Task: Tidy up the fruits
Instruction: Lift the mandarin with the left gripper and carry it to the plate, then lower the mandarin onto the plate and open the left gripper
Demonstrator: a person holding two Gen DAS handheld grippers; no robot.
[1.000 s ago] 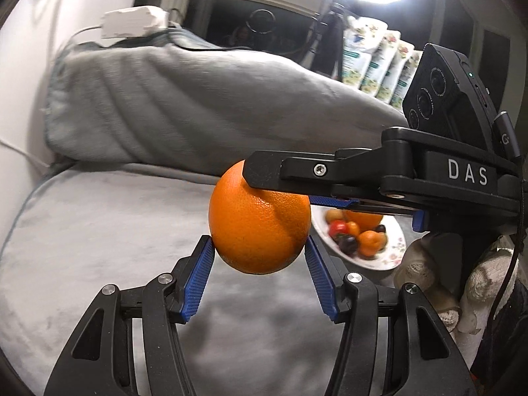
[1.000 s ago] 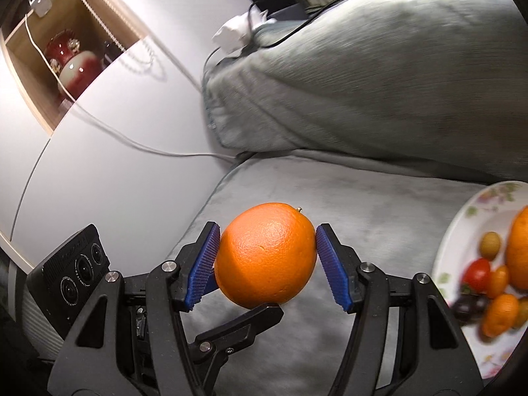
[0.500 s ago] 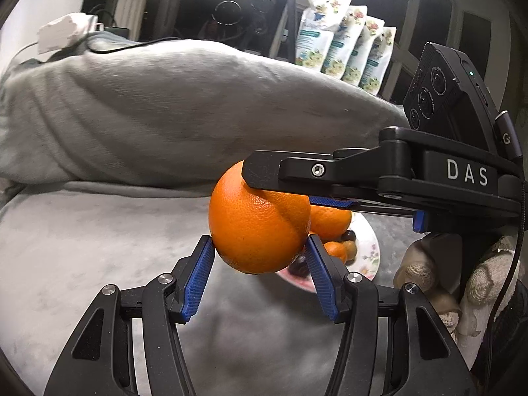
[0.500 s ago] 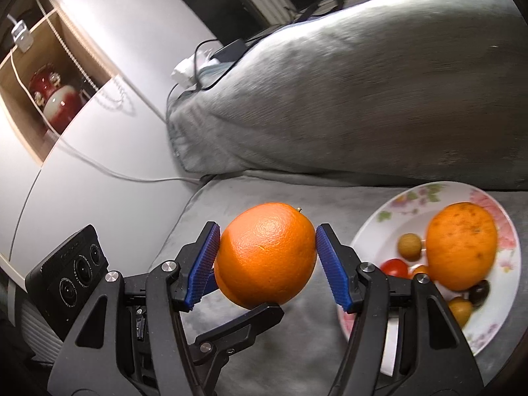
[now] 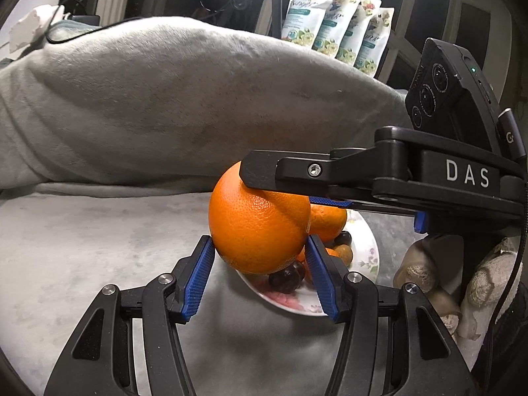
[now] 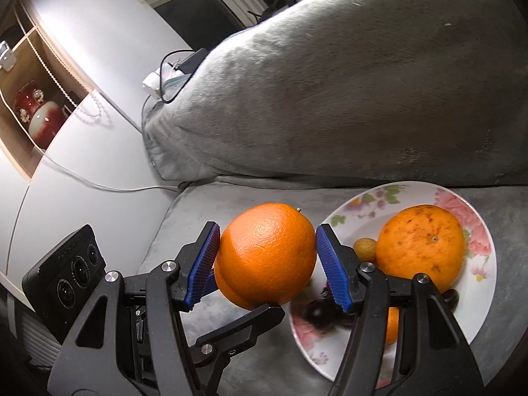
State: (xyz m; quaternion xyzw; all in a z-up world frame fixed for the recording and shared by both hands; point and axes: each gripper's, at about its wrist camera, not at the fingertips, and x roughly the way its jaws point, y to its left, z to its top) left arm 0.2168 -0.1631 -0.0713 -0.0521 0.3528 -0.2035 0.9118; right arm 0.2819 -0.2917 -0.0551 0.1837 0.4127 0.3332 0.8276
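Both grippers hold one large orange (image 5: 257, 224) between them. My left gripper (image 5: 259, 275) pinches it from the sides with blue pads; my right gripper (image 6: 267, 269) grips it crosswise, its fingers (image 5: 297, 173) reaching in from the right in the left wrist view. The orange (image 6: 265, 262) hangs just left of a floral plate (image 6: 485, 290). The plate holds a second, spotted orange (image 6: 420, 242), a small yellow-brown fruit (image 6: 364, 249), dark grapes (image 6: 318, 312) and small orange fruits. In the left wrist view the plate (image 5: 366, 257) lies right behind the held orange.
A grey plush blanket (image 5: 82, 257) covers the surface, with a big grey cushion (image 6: 346, 99) behind. White cabinet and cables (image 6: 99, 184) stand left. Pouches (image 5: 333, 29) line the window sill. A gloved hand (image 5: 425, 274) holds the right gripper.
Both grippers have carried the orange together to the right, toward the plate. The plate is now close behind the orange and fuller in the right wrist view.
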